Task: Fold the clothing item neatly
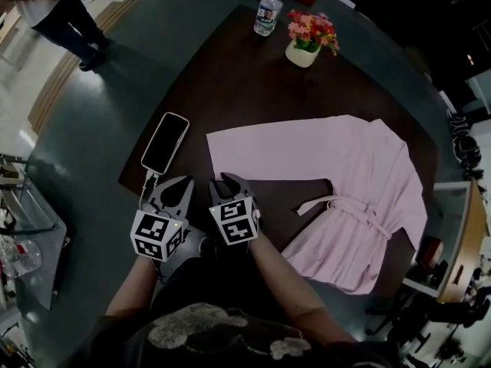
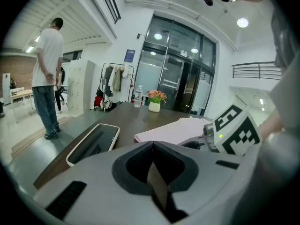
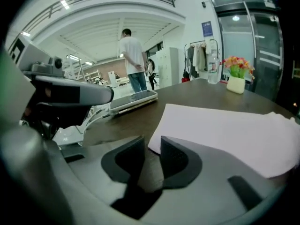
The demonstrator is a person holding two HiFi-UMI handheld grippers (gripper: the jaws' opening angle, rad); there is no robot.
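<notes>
Left gripper [image 2: 152, 146] is kept closed, empty; right gripper [image 3: 152, 146] is held slightly apart, empty, by the pink robe [image 1: 345, 175] corner.

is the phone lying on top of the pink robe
No, the phone lies on the bare table, with a gap of tabletop between it and the pink robe.

One robe [image 1: 360, 182], one phone [image 1: 165, 142], one bottle [image 1: 267, 12] and one flowerpot [image 1: 304, 52] are counted on one table [image 1: 230, 60]. Two grippers are seen at lower left: left gripper [image 1: 182, 182], right gripper [image 1: 224, 181].
</notes>
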